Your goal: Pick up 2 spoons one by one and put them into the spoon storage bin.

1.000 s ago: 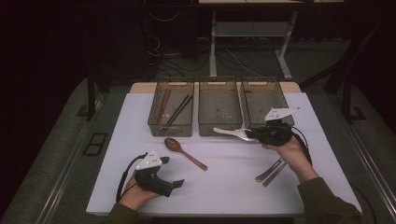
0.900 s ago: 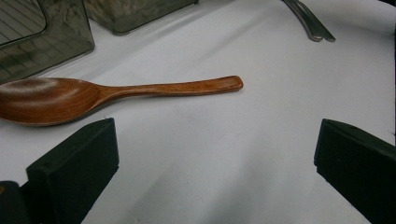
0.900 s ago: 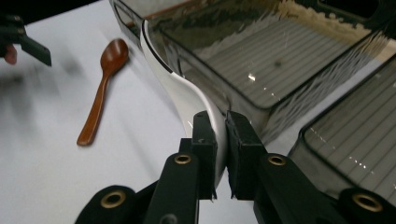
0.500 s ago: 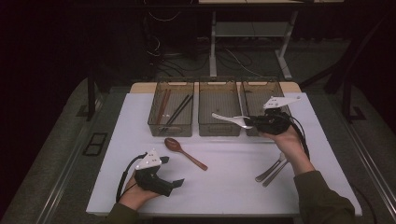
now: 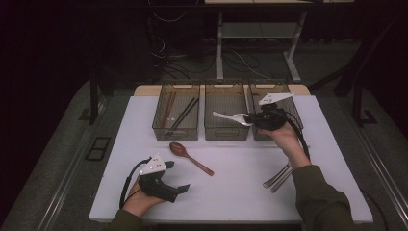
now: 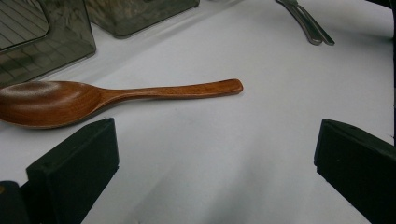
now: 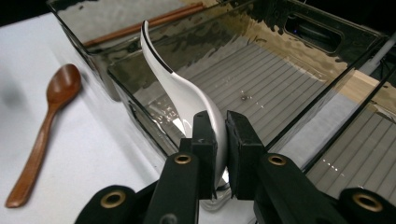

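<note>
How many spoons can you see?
2 clear ones. A white spoon is pinched in the right tongs above the middle bin. A wooden spoon lies on the table. The metal cutlery might include more; I cannot tell.

No lettering, label, brand or number can be read anywhere in these views. The grey plates on the grippers carry small dark marks in the high view, too small to make out.
</note>
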`<state>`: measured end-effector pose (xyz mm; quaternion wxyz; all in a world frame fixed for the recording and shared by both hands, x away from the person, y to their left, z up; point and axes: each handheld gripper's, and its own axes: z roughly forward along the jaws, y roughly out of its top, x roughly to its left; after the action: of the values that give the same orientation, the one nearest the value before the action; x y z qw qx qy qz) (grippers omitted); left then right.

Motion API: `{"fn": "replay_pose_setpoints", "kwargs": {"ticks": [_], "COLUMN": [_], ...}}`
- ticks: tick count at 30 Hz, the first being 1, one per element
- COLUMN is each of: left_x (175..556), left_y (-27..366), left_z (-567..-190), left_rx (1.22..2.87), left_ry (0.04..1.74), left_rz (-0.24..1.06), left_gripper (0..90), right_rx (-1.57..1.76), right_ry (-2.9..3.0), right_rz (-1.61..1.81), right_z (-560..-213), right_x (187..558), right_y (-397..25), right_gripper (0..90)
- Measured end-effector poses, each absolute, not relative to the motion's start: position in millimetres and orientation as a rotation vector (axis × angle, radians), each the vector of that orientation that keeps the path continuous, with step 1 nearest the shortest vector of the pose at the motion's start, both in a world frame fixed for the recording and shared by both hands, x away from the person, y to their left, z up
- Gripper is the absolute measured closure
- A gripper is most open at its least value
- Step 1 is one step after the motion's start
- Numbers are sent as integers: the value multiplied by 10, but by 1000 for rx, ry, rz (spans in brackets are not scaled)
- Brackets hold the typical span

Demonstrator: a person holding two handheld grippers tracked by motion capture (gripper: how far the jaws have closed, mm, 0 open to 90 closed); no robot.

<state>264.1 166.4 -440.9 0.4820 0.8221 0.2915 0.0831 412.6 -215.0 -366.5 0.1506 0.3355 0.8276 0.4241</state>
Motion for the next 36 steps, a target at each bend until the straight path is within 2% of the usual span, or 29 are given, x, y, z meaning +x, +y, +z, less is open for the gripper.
{"fn": "replay_pose_setpoints", "kwargs": {"ticks": [18, 27, 36], "left_x": [2639, 2640, 2640], "left_y": [1659, 1659, 1661], "left_z": [-4413, -4415, -4416], "left_rx": [2006, 2009, 2013], "left_ry": [709, 708, 705], "left_rz": [200, 199, 199], "left_gripper": [0, 0, 0], "right_rx": [979, 1019, 1081], "right_ry": [2472, 2439, 2410], "right_rz": [1094, 1159, 1267], "right_z": [-3817, -3808, -3714], "right_x": [4348, 4359, 4255], "right_y": [-1963, -1998, -2107], "right_gripper": [802, 681, 503]}}
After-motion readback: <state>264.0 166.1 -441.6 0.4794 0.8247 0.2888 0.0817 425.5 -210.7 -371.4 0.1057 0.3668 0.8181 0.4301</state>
